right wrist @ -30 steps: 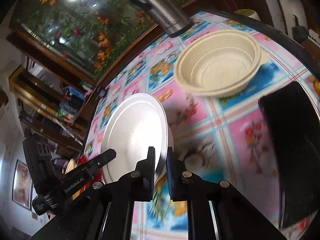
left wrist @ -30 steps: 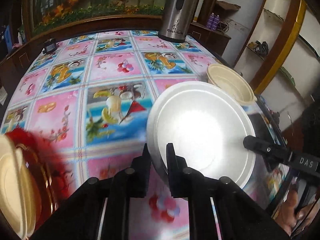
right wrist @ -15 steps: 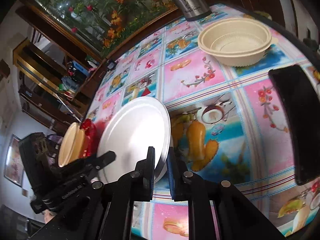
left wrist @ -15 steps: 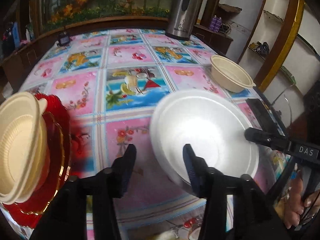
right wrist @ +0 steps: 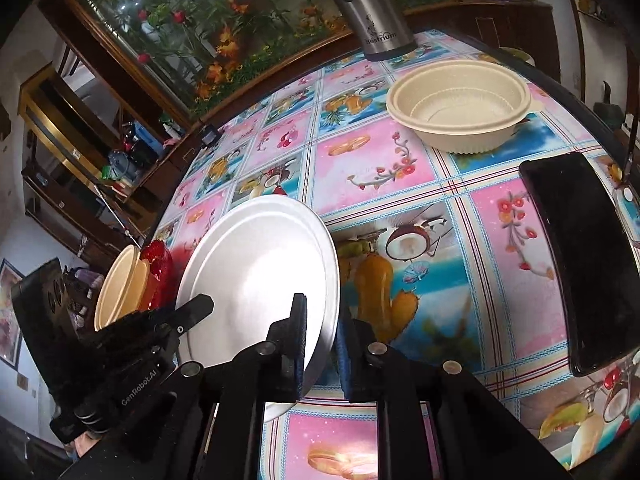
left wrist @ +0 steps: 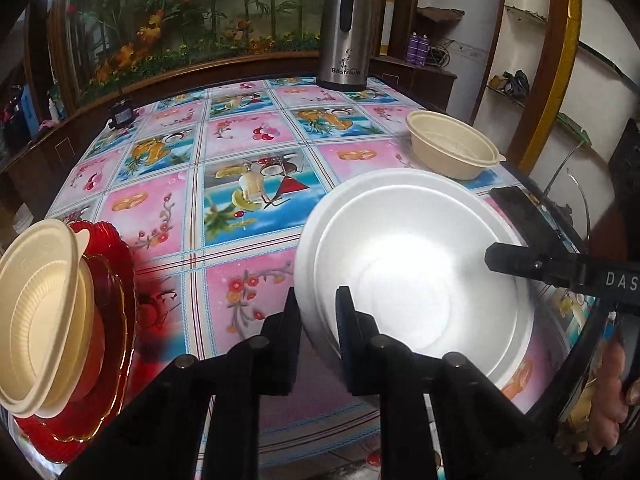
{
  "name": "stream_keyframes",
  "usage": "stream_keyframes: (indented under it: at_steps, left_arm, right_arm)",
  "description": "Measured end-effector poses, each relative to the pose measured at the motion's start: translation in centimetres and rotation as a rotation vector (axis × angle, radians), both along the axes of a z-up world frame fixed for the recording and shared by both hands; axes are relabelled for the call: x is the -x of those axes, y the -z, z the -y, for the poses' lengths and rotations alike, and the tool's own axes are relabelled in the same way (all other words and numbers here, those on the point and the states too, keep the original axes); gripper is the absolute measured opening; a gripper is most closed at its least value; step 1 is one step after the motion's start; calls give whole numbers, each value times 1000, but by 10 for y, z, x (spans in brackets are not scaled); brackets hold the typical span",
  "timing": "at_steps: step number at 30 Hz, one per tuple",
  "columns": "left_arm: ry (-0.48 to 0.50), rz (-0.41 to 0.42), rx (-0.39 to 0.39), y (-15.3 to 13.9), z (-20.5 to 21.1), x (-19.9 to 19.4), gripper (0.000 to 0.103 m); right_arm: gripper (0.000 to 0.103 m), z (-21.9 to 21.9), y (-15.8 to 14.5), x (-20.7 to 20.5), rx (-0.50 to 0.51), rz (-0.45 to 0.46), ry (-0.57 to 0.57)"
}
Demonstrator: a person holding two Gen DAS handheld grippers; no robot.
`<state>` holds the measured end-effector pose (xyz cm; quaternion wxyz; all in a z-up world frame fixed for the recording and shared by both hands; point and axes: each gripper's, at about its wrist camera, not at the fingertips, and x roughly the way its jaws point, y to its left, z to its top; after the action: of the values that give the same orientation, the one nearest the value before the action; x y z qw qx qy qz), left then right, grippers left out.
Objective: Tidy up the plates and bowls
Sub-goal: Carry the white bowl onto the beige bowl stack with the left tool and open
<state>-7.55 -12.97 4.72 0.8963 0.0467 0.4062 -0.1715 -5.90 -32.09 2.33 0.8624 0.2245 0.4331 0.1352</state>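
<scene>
Home dining room, table under a pink and blue fruit-print oilcloth (left wrist: 248, 152), steel Bastrium thermos jug (left wrist: 346, 32) at its far edge, planted fish tank (left wrist: 192, 12) in a dark wood cabinet behind, wall shelves (left wrist: 524, 16) with clutter, framed picture (right wrist: 10, 312).
</scene>
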Motion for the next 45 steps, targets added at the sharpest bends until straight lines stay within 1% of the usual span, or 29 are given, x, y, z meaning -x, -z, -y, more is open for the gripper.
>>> stream_keyframes:
  at_steps: [12,18,21,23,26,29,32,38,42,45]
  left_arm:
    - [-15,27,6,-14,-8,8,16]
    - [-41,68,33,-35,-26,14,19]
    - [-65,96,50,-50,-41,19,24]
    - [-88,115,64,-59,-54,21,26]
    - [-137,148,85,-74,-79,25,26]
    - [-192,186,95,-88,-105,32,27]
    - [-245,205,98,-97,-131,37,29]
    - [-361,220,106,-100,-181,41,29]
    - [-429,209,118,-93,-211,40,29]
    - [-467,188,130,-84,-227,37,29]
  right_arm:
    - [14,-5,-8,1,-17,15,-14]
    - [14,-17,-24,-5,-34,28,-52]
    - [15,-29,-38,-9,-31,54,-70]
    - [15,-44,-50,-14,-24,73,-100]
    - [15,-65,-62,-22,-29,90,-151]
    - [15,-87,-71,-31,-38,101,-196]
    - [15,-115,-77,-40,-43,113,-244]
    - [15,-170,-75,-59,-52,90,-332]
    - [15,-204,-73,-69,-42,84,-377]
    - [15,-224,-70,-74,-11,93,-391]
